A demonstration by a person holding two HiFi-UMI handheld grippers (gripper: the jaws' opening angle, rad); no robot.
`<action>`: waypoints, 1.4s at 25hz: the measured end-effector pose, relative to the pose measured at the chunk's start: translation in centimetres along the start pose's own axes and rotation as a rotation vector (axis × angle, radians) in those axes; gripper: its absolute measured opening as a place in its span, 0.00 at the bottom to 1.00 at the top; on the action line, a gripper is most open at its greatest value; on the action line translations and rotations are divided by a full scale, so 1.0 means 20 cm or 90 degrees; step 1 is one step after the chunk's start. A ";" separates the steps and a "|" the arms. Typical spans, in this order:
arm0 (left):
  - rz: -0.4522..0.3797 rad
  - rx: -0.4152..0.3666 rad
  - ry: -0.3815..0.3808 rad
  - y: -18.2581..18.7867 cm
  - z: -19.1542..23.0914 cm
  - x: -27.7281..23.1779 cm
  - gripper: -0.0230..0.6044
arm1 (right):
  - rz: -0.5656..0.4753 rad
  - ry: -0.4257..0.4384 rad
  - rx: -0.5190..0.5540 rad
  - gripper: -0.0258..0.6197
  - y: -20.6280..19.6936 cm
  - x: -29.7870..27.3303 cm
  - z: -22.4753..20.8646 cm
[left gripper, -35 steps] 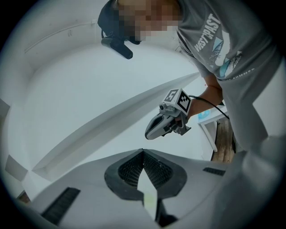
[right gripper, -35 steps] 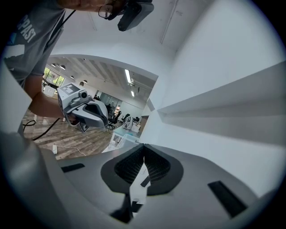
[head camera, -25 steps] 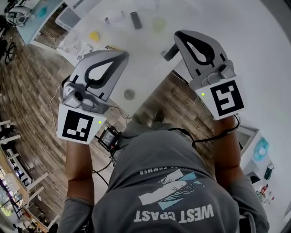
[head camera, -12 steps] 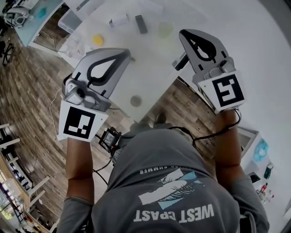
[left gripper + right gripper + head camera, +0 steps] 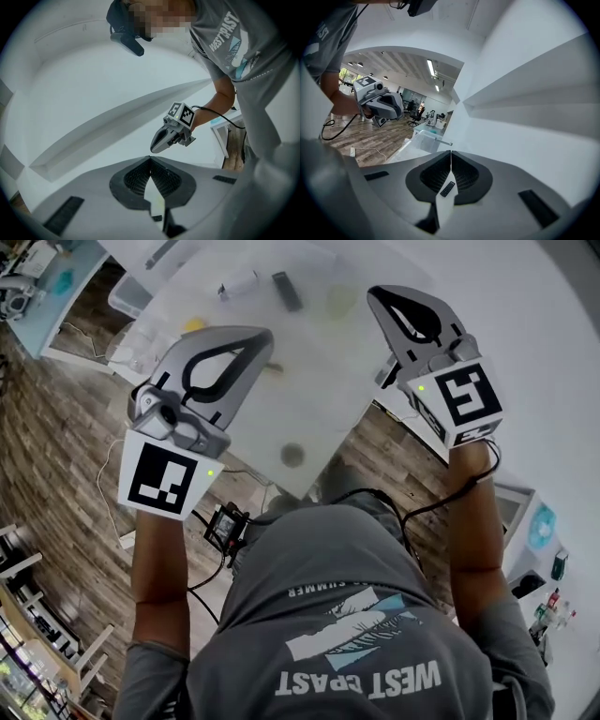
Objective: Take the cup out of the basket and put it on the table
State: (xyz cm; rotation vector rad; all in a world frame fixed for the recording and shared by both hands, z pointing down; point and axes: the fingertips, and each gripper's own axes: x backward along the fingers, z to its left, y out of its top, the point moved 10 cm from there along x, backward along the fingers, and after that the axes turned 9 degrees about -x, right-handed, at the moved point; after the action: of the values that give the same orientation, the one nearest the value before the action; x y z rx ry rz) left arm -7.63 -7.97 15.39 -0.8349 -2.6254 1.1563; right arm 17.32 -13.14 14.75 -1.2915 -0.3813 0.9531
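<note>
- over the last second both hand-held grippers have travelled forward, out over the counter (image 5: 319, 381), and its near corner has drawn closer to the person. nothing has been picked up in that time.
- i judge this to be approach only: neither tool has yet reached any thing on the counter.
- nearest, the left hand-held gripper (image 5: 265, 336) is clenched, its jaws tip to tip with nothing between them. the right hand-held gripper (image 5: 373, 296) is clenched and empty likewise. both hang above the counter, well apart from each other.
- between them, near the counter's edge, a small grey disc (image 5: 293, 454) sits in the surface.
- farther on, a yellow thing (image 5: 194, 324) shows just beside the left hand-held gripper. beyond it lie a dark remote (image 5: 287, 291) and a white roll-like thing (image 5: 239, 284).
- what i take for the cup (image 5: 342, 300), pale green and see-through, stands on the far part of the counter. it is right of the remote and just left of the right hand-held gripper's tip in the head view.
- no basket surrounds it. a clear bin (image 5: 127, 298) at the counter's far left edge may be the basket, and it is well apart from the cup.
- the cup seems upright, with its mouth up and its long axis vertical. it is too faint to be sure.
</note>
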 end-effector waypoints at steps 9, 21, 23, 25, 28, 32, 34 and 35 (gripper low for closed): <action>0.005 0.032 -0.011 -0.10 0.03 -0.10 0.05 | 0.079 0.033 -0.011 0.09 -0.11 -0.27 -0.14; 0.026 0.066 0.004 -0.16 0.10 -0.17 0.05 | 0.205 0.077 -0.037 0.15 -0.32 -0.60 -0.31; 0.028 0.071 0.007 -0.17 0.11 -0.18 0.05 | 0.220 0.084 -0.033 0.15 -0.35 -0.65 -0.33; 0.031 0.078 0.010 -0.19 0.11 -0.18 0.05 | 0.237 0.090 -0.033 0.16 -0.37 -0.70 -0.34; 0.035 0.088 0.014 -0.21 0.13 -0.17 0.05 | 0.268 0.101 -0.041 0.18 -0.42 -0.78 -0.36; 0.045 0.097 0.018 -0.23 0.14 -0.17 0.05 | 0.302 0.108 -0.048 0.21 -0.47 -0.87 -0.39; 0.046 0.101 0.021 -0.24 0.14 -0.16 0.05 | 0.320 0.110 -0.048 0.22 -0.50 -0.92 -0.41; 0.046 0.104 0.022 -0.25 0.15 -0.16 0.05 | 0.329 0.111 -0.050 0.22 -0.52 -0.95 -0.41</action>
State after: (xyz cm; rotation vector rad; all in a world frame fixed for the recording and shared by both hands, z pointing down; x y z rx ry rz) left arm -8.12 -14.44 17.24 -0.9155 -2.4516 1.3405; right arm 16.17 -32.78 26.87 -1.5690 0.0594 1.2505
